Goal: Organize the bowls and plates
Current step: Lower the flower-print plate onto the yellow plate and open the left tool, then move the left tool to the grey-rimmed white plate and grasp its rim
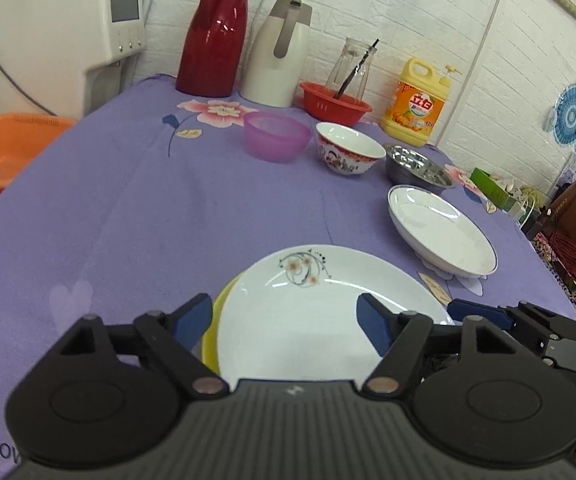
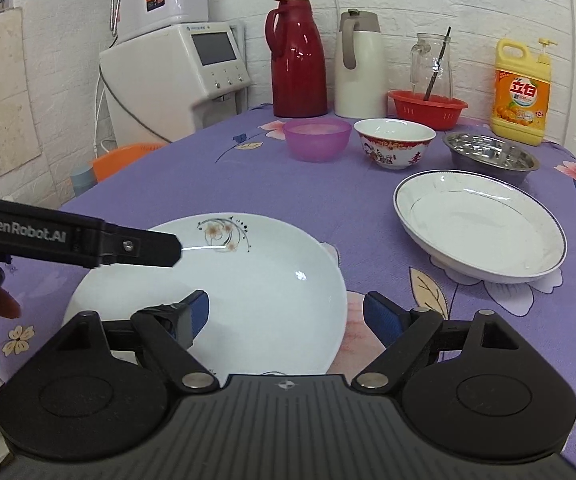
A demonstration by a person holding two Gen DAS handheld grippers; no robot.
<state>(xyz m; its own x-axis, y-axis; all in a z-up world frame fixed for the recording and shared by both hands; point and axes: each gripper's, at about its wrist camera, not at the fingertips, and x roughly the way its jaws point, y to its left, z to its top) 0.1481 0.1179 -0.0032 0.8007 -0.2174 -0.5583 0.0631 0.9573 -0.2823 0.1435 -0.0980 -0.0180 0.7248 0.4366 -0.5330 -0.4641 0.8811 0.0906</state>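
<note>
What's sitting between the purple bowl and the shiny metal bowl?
A red-patterned white bowl stands between the purple bowl and the metal bowl, apart from both. The right wrist view shows it best.

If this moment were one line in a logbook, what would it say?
left gripper: open, over flowered plate | right gripper: open, empty | yellow plate beneath | blue-rimmed plate, three bowls unstacked

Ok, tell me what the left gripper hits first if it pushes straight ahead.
Likely the flowered white plate: the left gripper is open with its fingers over that plate, which sits on a yellow plate. If it clears the rim, next comes bare purple tablecloth; height is unclear.
</note>
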